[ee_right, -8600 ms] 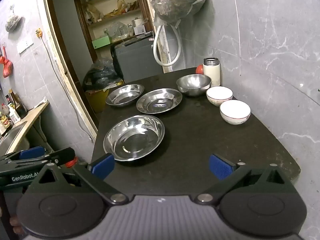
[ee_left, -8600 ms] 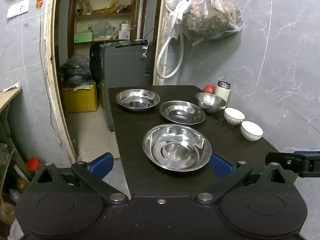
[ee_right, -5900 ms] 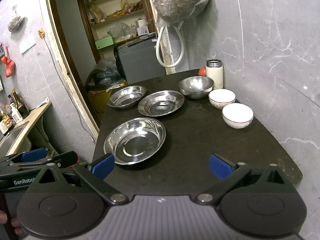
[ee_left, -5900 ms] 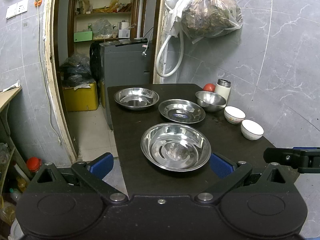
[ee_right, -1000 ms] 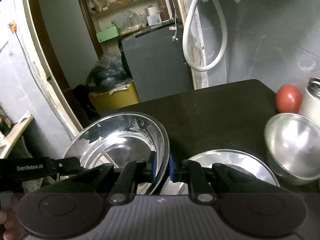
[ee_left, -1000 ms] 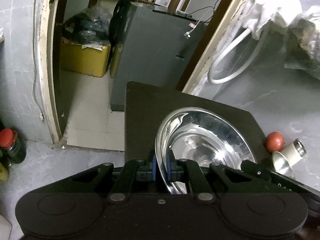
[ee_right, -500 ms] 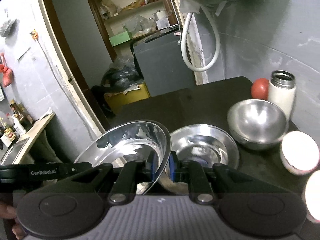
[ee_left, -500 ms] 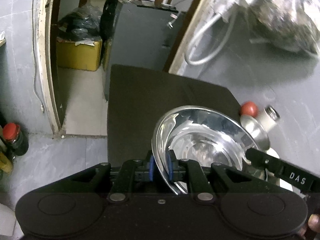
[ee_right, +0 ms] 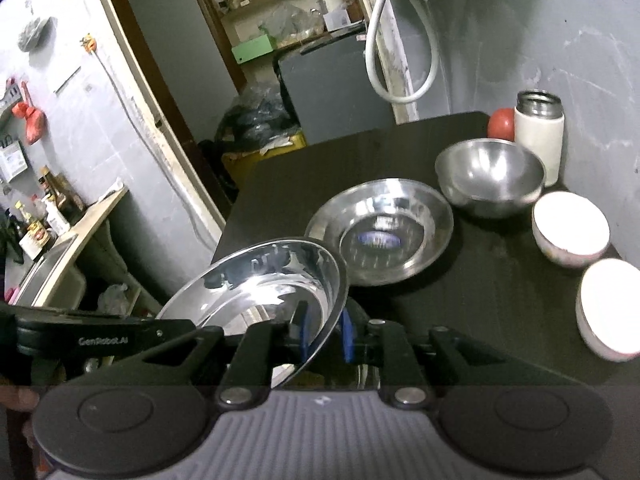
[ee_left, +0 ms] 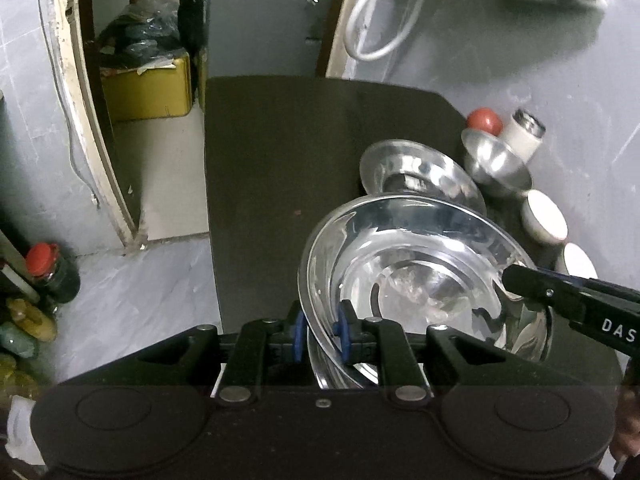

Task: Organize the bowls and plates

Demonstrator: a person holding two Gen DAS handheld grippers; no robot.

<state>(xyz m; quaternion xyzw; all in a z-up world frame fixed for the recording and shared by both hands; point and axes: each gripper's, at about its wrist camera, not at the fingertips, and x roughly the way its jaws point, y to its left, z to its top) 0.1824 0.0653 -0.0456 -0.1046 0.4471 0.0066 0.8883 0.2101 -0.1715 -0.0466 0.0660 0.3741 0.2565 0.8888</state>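
Note:
A steel plate (ee_left: 412,272) hangs tilted over the black table (ee_left: 280,160), held by both grippers. My left gripper (ee_left: 320,328) is shut on its left rim. My right gripper (ee_right: 324,330) is shut on the opposite rim (ee_right: 260,288) and shows as a black finger (ee_left: 520,284) in the left wrist view. A sliver of another steel plate (ee_left: 528,340) shows just beneath the held one. A second steel plate (ee_right: 384,232) lies on the table beyond it. A steel bowl (ee_right: 488,176) and two white bowls (ee_right: 570,228) (ee_right: 612,308) stand along the right.
A white flask (ee_right: 538,140) and a red tomato (ee_right: 500,124) stand at the table's far right corner against the grey wall. Left of the table, the floor leads to a doorway with a yellow box (ee_left: 148,88). Jars (ee_left: 48,272) stand on the floor at the left.
Both grippers, open several seconds ago, are now shut on the plate taken from the far left. Over the last second they carried it back toward the near end of the table.

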